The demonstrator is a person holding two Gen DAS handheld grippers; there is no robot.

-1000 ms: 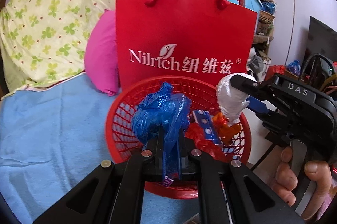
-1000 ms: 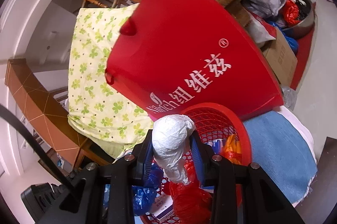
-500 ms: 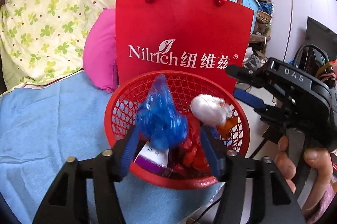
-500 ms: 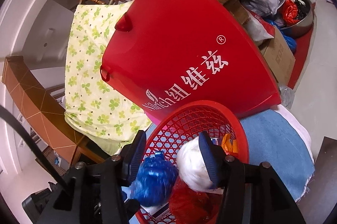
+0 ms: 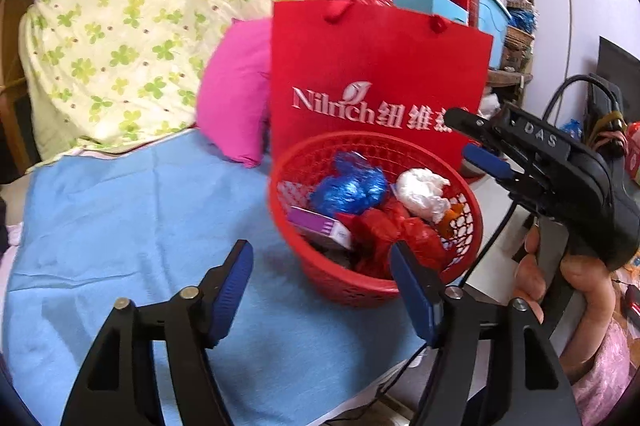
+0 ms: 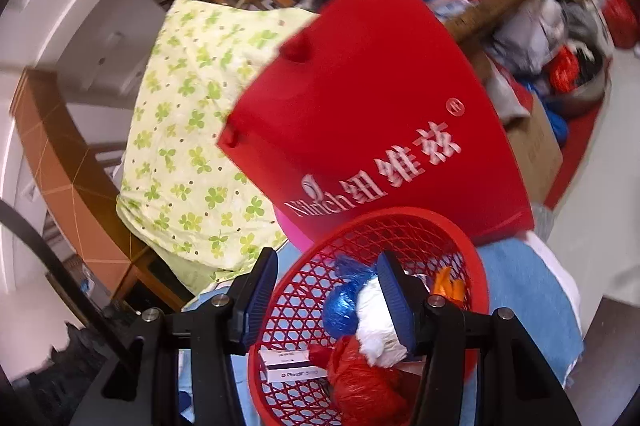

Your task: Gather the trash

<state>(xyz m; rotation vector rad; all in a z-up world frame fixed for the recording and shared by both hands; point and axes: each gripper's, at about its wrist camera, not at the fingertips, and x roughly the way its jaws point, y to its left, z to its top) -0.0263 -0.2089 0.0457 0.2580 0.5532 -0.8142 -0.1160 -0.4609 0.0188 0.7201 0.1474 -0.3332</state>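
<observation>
cluttered room, blue cloth [image 5: 132, 226] over surface. left gripper [image 5: 320, 290] near, jaws just opening, wide apart, nothing between. right gripper [image 6: 326, 296] jaws parted, empty, above basket. red basket [image 5: 472, 222] at cloth's right edge holds blue bag [image 5: 348, 187], white wad [image 5: 424, 191], red bag [image 5: 384, 230], purple box [image 5: 316, 226]. behind it red paper bag [image 5: 376, 65], pink cushion [image 5: 236, 93], floral quilt [image 5: 132, 25].

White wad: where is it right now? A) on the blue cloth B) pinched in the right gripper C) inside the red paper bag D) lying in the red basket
D: the white wad lies in the red basket beside the blue bag, and both grippers are empty.
</observation>
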